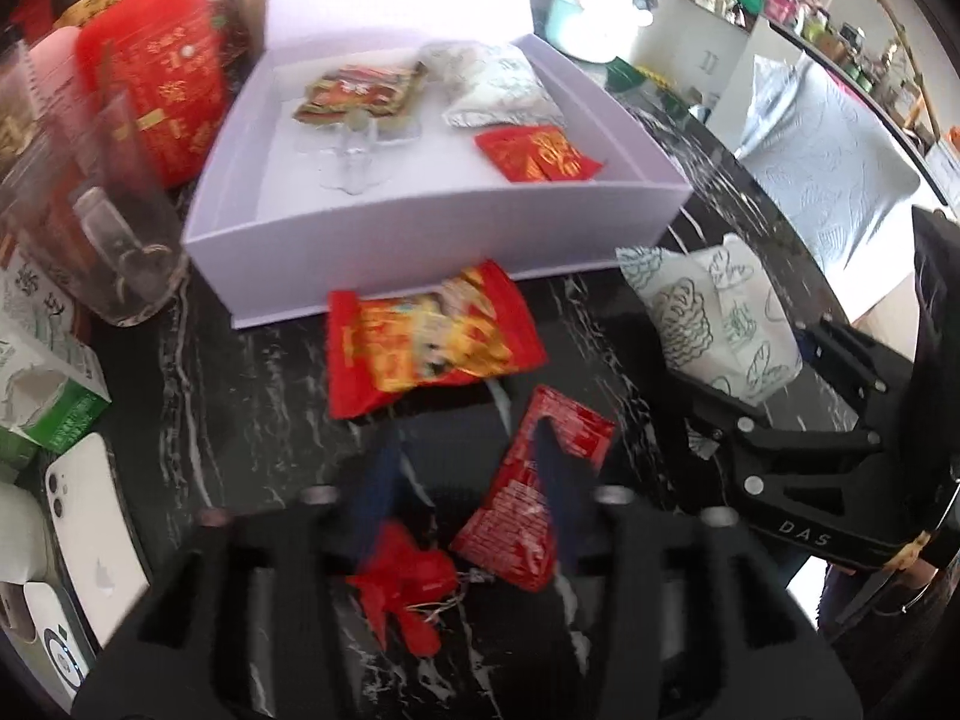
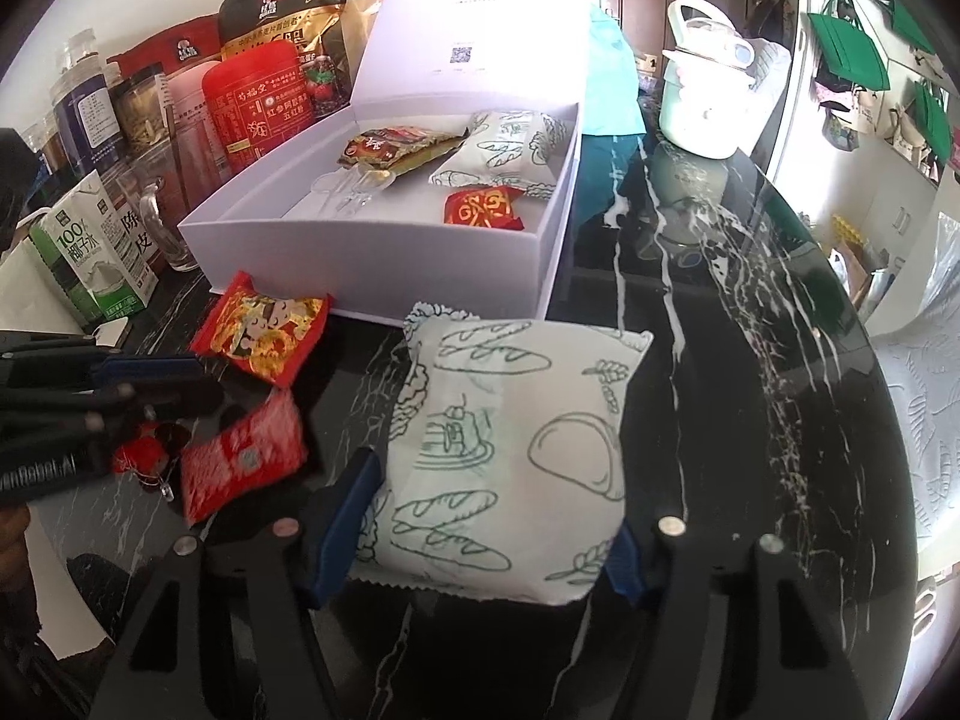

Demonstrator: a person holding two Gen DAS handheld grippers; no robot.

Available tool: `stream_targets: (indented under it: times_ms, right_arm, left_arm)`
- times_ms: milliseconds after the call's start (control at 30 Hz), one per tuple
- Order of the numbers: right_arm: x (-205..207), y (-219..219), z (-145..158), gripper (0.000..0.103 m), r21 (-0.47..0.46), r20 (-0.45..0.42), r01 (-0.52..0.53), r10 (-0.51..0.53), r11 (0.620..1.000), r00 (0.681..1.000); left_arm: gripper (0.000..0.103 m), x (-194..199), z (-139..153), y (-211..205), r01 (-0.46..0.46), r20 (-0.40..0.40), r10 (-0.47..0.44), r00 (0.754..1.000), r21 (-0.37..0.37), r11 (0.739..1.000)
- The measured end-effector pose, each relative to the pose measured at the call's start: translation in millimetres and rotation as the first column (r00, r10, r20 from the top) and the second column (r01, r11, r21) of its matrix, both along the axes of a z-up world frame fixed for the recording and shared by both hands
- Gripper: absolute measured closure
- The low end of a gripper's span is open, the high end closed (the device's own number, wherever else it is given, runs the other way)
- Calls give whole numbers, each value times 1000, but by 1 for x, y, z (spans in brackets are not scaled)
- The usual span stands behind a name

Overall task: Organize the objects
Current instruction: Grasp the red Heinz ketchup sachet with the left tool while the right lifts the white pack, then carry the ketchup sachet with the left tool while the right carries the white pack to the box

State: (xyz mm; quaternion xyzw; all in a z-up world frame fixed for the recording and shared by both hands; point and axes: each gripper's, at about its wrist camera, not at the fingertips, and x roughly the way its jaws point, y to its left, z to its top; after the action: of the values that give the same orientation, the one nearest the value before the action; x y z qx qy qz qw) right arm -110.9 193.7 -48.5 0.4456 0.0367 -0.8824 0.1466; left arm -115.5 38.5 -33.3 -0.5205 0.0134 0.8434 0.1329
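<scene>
Landmark: the white box (image 2: 384, 252), lid up, on the black marble table (image 2: 750, 372).
Already in the box: a brown-and-red snack pack (image 2: 393, 147), a bread-print bag (image 2: 510, 147), a small red packet (image 2: 483, 208) and some clear plastic pieces (image 2: 354, 189). I judge that part done.
My right gripper (image 2: 474, 534): its blue pads sit against both sides of a second bread-print pouch (image 2: 510, 456), just in front of the box's near wall; I read it as clamped on the pouch, though whether the pouch is off the table I cannot tell.
My left gripper (image 1: 468, 474): fingers spread apart, nothing between them pinched; it hovers over a red sachet (image 1: 534, 492) and a small red tasselled charm (image 1: 408, 588), in front of the box.
Left to do: the cartoon-print red packet (image 1: 426, 336) lying against the box's front wall, the sachet, the charm, and the pouch I hold.
Progress: roughly half, by my count.
</scene>
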Motion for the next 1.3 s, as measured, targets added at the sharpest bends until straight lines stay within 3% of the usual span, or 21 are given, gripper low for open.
stream_targets:
  times_ms: [267, 567, 633, 900, 1000, 1300]
  right_arm:
    - [7, 6, 1, 34, 10, 7, -6, 6, 1000, 1000]
    - [8, 7, 0, 33, 12, 4, -19, 19, 1000, 1000]
    - [8, 7, 0, 33, 14, 2, -22, 22, 1000, 1000]
    - [12, 5, 1, 39, 8, -15, -35, 35, 999, 999]
    - [15, 6, 5, 43, -7, -23, -42, 42, 999, 999]
    - [21, 5, 8, 46, 0, -29, -37, 37, 999, 999]
  left_arm:
    - [49, 6, -5, 21, 124, 37, -122, 992, -35, 992]
    - [49, 9, -11, 32, 198, 50, -196, 979, -51, 979]
    - [70, 11, -11, 34, 198, 24, -196, 980, -103, 975]
    - [83, 2, -9, 26, 176, 35, -175, 984, -30, 984]
    - [94, 6, -4, 26, 171, 16, -171, 985, -27, 985]
    - [94, 11, -5, 23, 171, 5, -171, 985, -15, 985]
